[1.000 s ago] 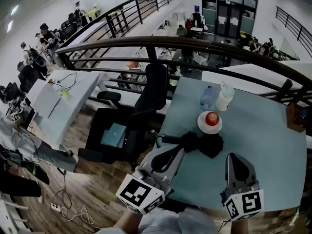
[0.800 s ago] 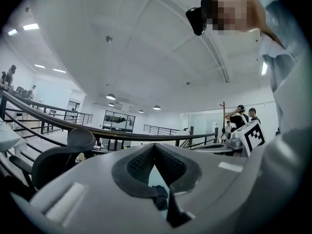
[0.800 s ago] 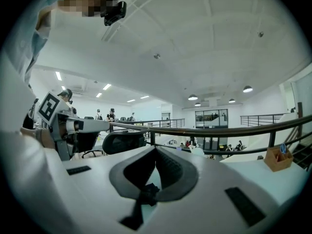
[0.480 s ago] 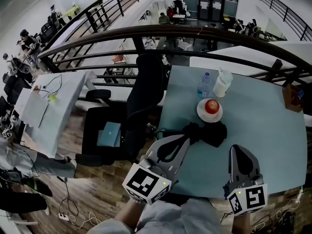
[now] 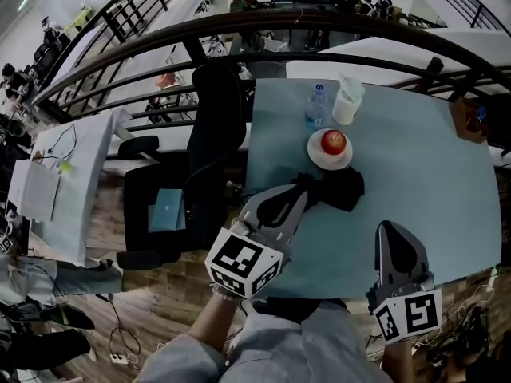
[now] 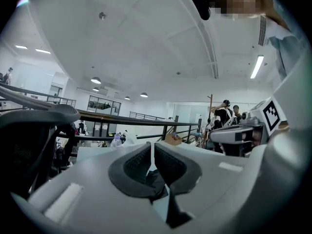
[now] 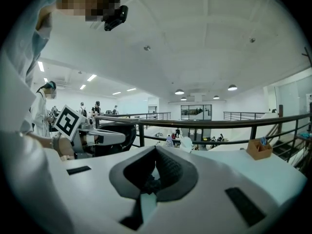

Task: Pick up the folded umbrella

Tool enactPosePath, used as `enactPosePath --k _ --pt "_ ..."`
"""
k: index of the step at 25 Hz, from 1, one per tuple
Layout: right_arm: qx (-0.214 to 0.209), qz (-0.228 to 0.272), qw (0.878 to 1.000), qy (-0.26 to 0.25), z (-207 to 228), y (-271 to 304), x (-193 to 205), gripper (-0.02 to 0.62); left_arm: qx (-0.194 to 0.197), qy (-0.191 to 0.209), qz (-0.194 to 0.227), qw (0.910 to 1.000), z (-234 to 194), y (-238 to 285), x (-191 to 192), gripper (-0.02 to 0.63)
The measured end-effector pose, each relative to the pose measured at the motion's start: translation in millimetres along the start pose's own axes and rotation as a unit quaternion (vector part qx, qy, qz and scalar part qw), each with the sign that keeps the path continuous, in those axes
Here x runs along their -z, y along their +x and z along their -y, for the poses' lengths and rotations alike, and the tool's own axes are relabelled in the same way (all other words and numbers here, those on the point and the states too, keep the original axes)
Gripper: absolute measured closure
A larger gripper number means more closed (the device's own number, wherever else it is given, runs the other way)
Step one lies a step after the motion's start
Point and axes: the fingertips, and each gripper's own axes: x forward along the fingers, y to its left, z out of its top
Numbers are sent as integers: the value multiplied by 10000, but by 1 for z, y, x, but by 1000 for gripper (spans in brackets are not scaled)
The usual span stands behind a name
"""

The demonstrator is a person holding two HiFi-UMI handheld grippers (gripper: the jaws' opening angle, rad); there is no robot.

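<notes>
the umbrella lay as a black bundle on the table, just ahead of the tips of the left gripper, and well ahead of the right gripper, toward its inner side. in the left gripper view the jaws stood almost together, with only a thin slit between them, and they held nothing. the dark cloth showed beyond them, lower in the gap. the jaws of the right gripper met at their tips and were empty too.

we judged the step in hand to be the reach to the umbrella, with the grasp not yet made. to do it well, the left jaws should first open wider than the bundle. then they should go around its firm middle and not only the loose cloth at the near end, which could slip out. the approach should come from the near side, because a plate with a red apple stood just beyond the umbrella and could be pushed.

farther ahead of the jaws stood a clear bottle and a white cup; we could not tell what was in them. a brown box at the far right corner held something small and bluish.
</notes>
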Motion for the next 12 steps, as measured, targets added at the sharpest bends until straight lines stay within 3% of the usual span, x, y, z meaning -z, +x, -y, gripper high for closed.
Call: enactPosePath --k 6,12 --pt "-15 -102 9999 58 6 0 7 595 198 485 -772 9956 -4 31 34 584" --pt "-28 -199 9997 152 14 0 16 595 743 1308 -1453 9779 5 61 68 476"
